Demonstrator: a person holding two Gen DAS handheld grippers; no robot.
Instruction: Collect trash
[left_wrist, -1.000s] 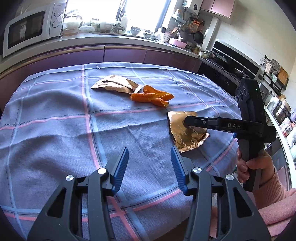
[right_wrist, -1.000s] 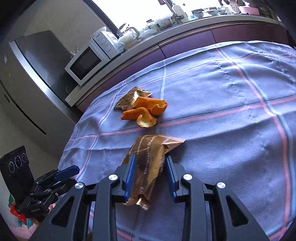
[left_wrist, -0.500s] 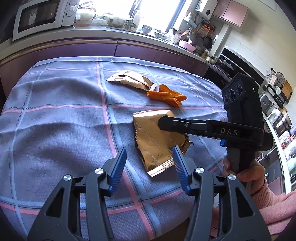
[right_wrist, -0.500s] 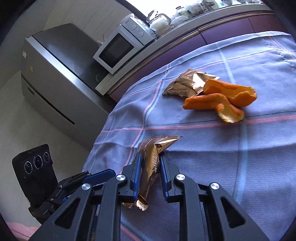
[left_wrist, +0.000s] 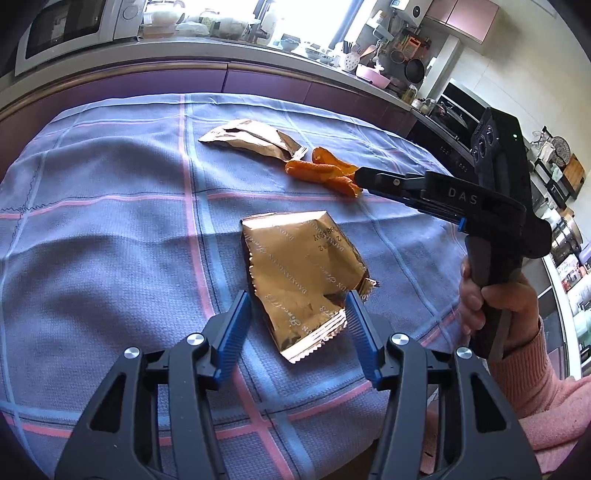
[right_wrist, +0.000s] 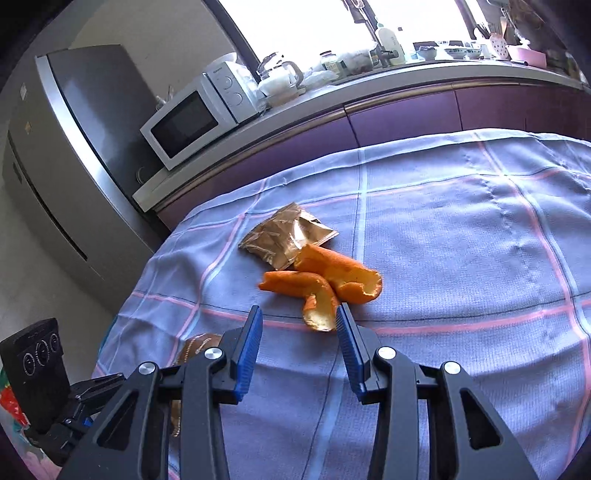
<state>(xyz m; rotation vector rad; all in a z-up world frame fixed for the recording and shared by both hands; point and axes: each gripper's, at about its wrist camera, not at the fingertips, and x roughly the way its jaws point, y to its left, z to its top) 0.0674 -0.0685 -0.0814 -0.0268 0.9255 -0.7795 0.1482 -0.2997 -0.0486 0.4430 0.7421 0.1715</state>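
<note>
Hovering over a cloth-covered desk (left_wrist: 92, 240), the left claw (left_wrist: 297, 306) stands apart around the near end of a gold foil wrapper (left_wrist: 303, 273) lying flat, pads not pressing it. The right claw (right_wrist: 299, 326) is opening, empty, its tips just short of the orange peel (right_wrist: 325, 284); a second wrapper (right_wrist: 284, 240) lies beyond, touching the peel. A clean pickup likely means lowering the left claw until both pads bracket the crinkled edge before squeezing.
</note>
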